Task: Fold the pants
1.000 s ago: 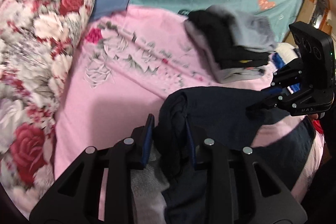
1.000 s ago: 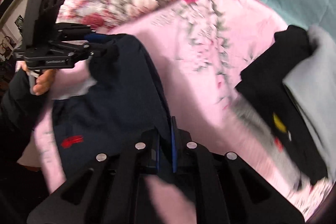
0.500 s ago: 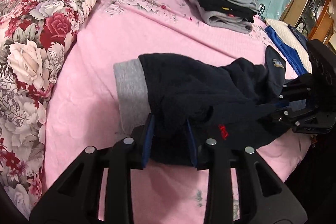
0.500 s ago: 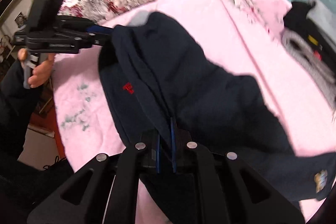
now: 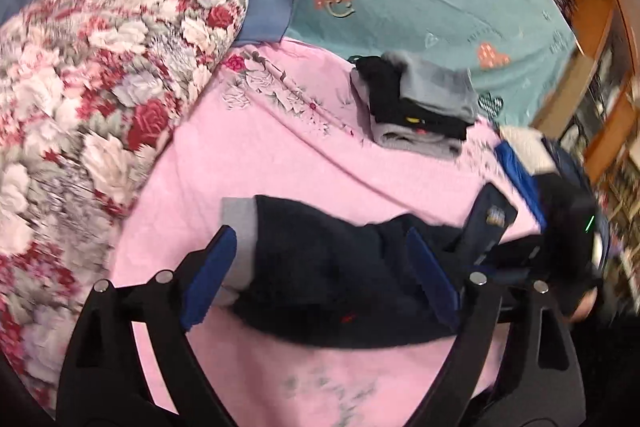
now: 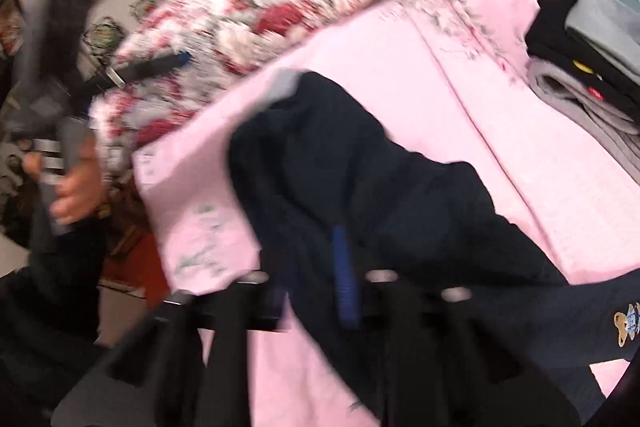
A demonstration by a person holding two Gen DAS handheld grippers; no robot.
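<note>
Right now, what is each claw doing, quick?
Left claw: open, holding nothing, above the dark pants.
Right claw: fingers close together with dark pants cloth between them; blurred, but it looks shut on them.

Soft indoor light — heavy motion blur
</note>
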